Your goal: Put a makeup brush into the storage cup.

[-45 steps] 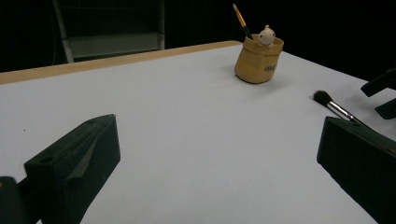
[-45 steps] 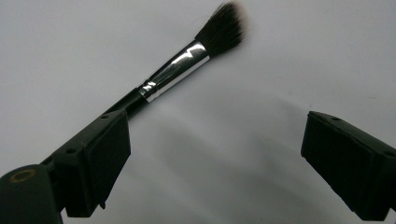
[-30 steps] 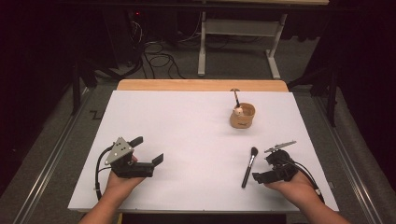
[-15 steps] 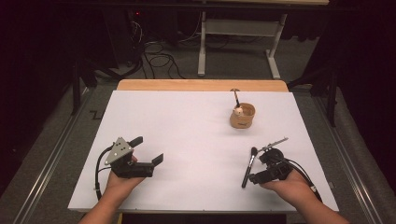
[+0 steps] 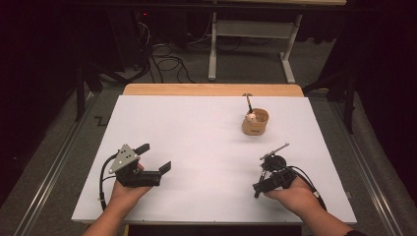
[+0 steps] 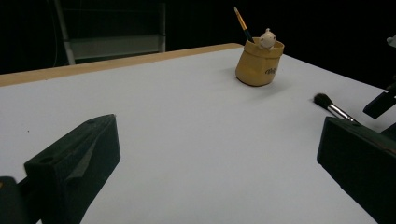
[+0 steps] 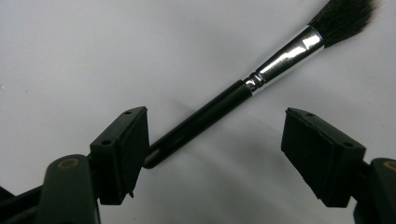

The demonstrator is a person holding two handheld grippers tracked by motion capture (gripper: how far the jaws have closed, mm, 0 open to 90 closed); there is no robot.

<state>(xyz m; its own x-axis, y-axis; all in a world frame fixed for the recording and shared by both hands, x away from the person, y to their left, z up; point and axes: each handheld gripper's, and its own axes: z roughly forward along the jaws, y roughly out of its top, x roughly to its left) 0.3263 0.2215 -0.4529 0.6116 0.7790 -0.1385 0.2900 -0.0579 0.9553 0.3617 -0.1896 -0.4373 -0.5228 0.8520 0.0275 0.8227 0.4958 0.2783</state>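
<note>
A black-handled makeup brush [image 7: 280, 53] with a silver ferrule and dark bristles lies flat on the white sheet. My right gripper [image 7: 217, 119] points down over its handle, which lies between the jaws with its end against the left pad [image 7: 128, 149]. The right pad stands clear of it, so the gripper is open; its jaws have just been closing. In the high view this gripper [image 5: 265, 182] is at the front right. My left gripper [image 5: 155, 157] rests at the front left, open and holding nothing. From the left gripper view the brush [image 6: 334, 108] lies at the far right.
A tan cup [image 5: 255, 123] with a small white figure and an upright brush in it stands at the back right; it shows as well [image 6: 259, 63] in the left gripper view. The white sheet [image 5: 196, 132] covers the table, with a wooden edge [image 5: 211, 89] at the back.
My right gripper has moved left from beside the brush to over its handle, and its jaws stand narrower. The left gripper and the cup have not moved.
</note>
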